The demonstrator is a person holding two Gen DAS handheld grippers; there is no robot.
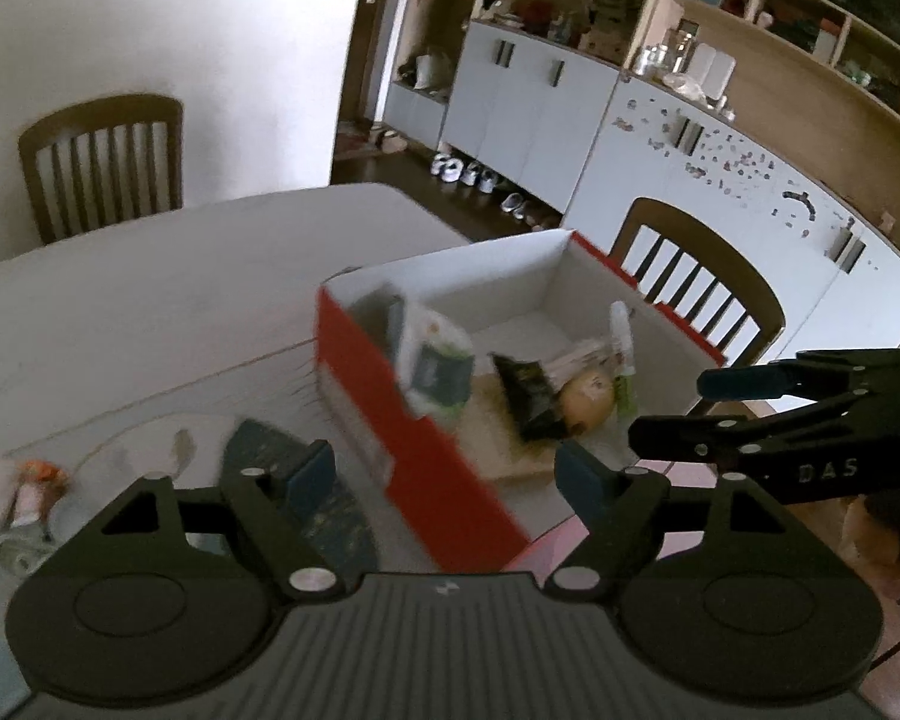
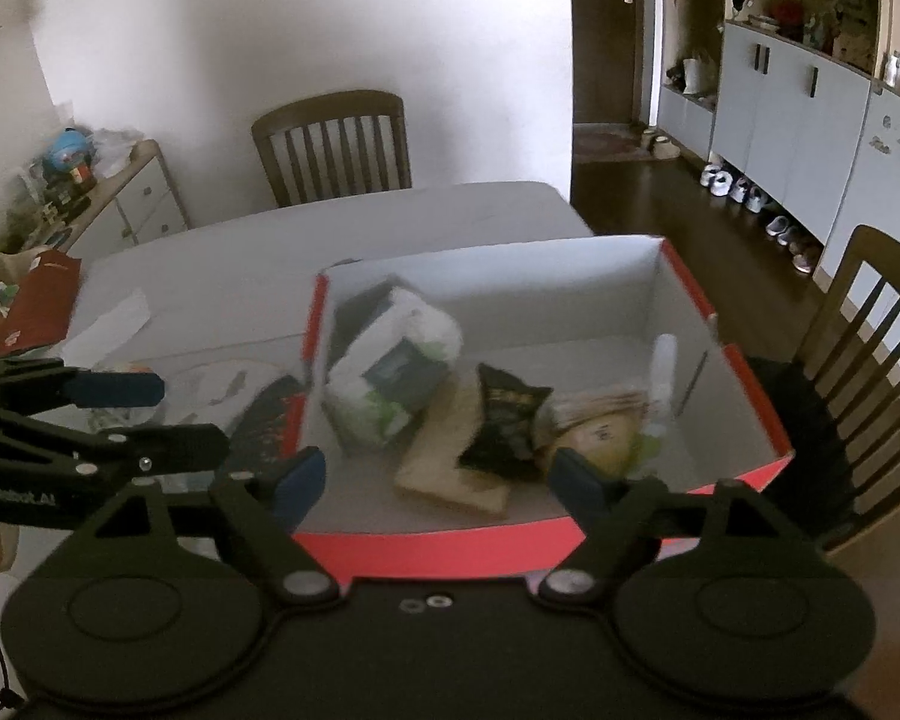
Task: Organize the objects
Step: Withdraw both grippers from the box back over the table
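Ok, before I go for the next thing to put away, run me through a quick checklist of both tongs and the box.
1. Left tongs open, nothing between the pads: ok.
2. Right tongs open and empty: ok.
3. Red box upright on the table, top open: ok.
4. Free floor space inside the box, far right side: ok.
5. Tissue pack settled in the box: leaning, blurred, cannot tell.
6. Items still outside, left of the box: present, identity cannot tell.
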